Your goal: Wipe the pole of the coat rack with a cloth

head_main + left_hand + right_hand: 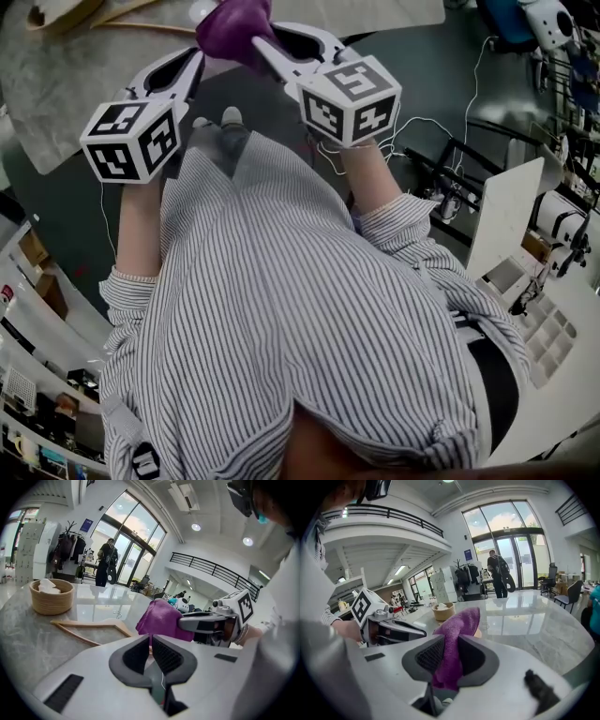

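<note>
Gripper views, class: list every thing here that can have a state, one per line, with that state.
left gripper: shut, nothing between its jaws.
right gripper: shut on the purple cloth.
purple cloth: bunched, its free end sticking out past the jaws.
wooden bowl: upright on the table, something white inside.
wooden frame: lying flat on the table.

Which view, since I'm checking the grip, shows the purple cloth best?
The right gripper view: the purple cloth is clamped between the jaws. The left gripper view shows it bunched, side-on; the head view, only at the top edge.
</note>
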Demonstrator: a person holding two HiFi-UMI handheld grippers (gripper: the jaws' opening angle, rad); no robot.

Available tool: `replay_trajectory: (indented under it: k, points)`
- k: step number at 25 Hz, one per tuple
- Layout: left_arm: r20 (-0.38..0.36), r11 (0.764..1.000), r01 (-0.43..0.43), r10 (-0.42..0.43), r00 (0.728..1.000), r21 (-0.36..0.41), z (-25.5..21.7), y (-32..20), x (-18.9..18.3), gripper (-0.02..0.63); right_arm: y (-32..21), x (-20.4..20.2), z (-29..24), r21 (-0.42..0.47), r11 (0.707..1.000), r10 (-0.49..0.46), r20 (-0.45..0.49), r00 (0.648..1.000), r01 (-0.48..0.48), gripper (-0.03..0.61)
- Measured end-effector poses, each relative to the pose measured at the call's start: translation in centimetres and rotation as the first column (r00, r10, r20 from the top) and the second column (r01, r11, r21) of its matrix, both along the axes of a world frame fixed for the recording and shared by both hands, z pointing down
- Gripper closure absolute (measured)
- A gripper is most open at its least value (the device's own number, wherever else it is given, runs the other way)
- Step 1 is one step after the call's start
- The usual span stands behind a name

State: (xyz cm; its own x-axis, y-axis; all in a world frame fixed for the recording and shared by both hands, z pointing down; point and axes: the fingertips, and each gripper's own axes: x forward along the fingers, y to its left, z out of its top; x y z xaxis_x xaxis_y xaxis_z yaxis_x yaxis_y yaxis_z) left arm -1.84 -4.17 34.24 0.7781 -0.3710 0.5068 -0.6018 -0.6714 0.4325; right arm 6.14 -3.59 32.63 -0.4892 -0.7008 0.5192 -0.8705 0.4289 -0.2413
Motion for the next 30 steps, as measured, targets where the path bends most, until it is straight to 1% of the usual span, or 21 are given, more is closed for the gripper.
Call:
replay_trajectory:
  k: [4, 6, 10, 13, 18, 22, 27, 30]
  points:
    - [-0.043, 1.000, 0.001, 0.000, 0.999, 0.027, -2.6, -0.2, -1.1, 0.586, -0.4, -0.7, -2.6, 0.043, 0.999, 0.027, 0.055, 0.998, -0.030, 0.488]
    - [-0.048, 0.999, -0.008, 0.010, 0.999, 0.049, -3.6, -0.2, -1.5, 0.586, -0.6, -1.2, -3.5, 0.071, 0.997, 0.024, 0.076, 0.997, -0.030, 0.489]
    - [-0.041, 0.997, -0.029, 0.031, 0.999, 0.066, -4.1, 0.2, -2.6, 0.586, -0.5, -3.3, -4.6, 0.101, 0.995, -0.010, 0.096, 0.995, 0.001, 0.488]
    - [-0.040, 0.997, -0.035, 0.038, 0.999, 0.070, -4.3, 0.4, -3.4, 0.586, -0.2, -4.5, -5.1, 0.105, 0.994, -0.035, 0.109, 0.993, 0.024, 0.488]
    - [-0.059, 0.995, -0.041, 0.047, 0.997, 0.087, -5.1, 1.1, -3.6, 0.586, 0.2, -4.7, -5.7, 0.110, 0.993, -0.060, 0.148, 0.987, 0.043, 0.488]
    - [-0.077, 0.995, -0.053, 0.060, 0.995, 0.083, -5.0, 1.6, -3.3, 0.586, 0.6, -4.8, -5.9, 0.114, 0.991, -0.088, 0.115, 0.989, 0.075, 0.489]
    - [-0.098, 0.996, -0.050, 0.057, 0.994, 0.069, -4.7, 1.3, -3.0, 0.586, 0.6, -5.7, -6.6, 0.130, 0.978, -0.170, 0.038, 0.985, 0.164, 0.488]
    - [-0.107, 0.997, -0.052, 0.059, 0.993, 0.063, -4.5, 1.2, -2.6, 0.586, 0.4, -5.4, -6.6, 0.135, 0.975, -0.180, 0.003, 0.984, 0.178, 0.489]
